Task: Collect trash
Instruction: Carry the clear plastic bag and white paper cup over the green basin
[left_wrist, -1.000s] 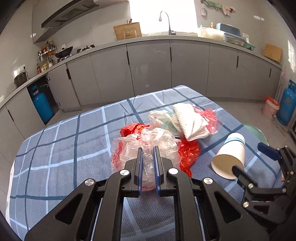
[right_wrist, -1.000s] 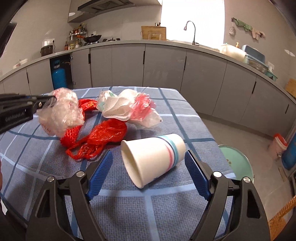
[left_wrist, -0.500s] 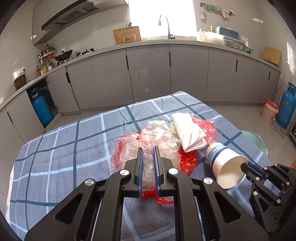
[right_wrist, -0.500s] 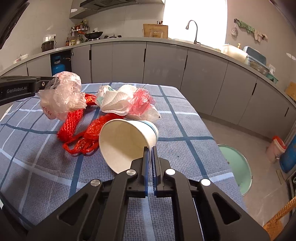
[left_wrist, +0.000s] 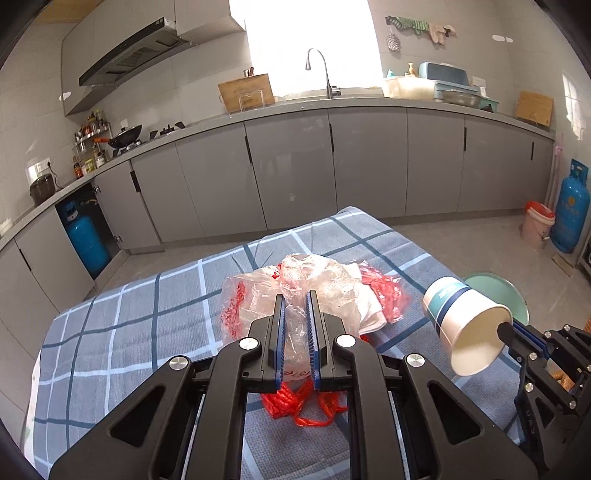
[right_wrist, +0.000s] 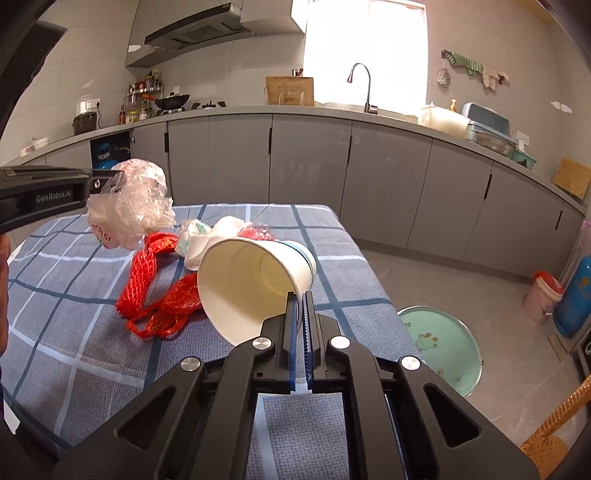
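Observation:
My left gripper (left_wrist: 294, 301) is shut on a crumpled clear plastic bag (left_wrist: 317, 288) and holds it above the table; the bag also shows in the right wrist view (right_wrist: 129, 203). My right gripper (right_wrist: 300, 295) is shut on the rim of a white paper cup (right_wrist: 251, 280) with blue bands, lifted off the table; the cup also shows in the left wrist view (left_wrist: 465, 325). A red net bag (right_wrist: 155, 295), a white paper towel (right_wrist: 221, 230) and red plastic film (right_wrist: 256, 232) lie on the blue checked tablecloth (right_wrist: 74, 332).
A mint green round basin (right_wrist: 439, 343) sits on the floor right of the table. A pink bucket (right_wrist: 543, 299) and a blue gas cylinder (right_wrist: 576, 295) stand further right. Grey kitchen cabinets (right_wrist: 310, 158) run behind. A wicker item (right_wrist: 554, 432) is at bottom right.
My right gripper closed on the cup's rim and lifted it off the table. My left gripper raised the clear plastic bag higher.

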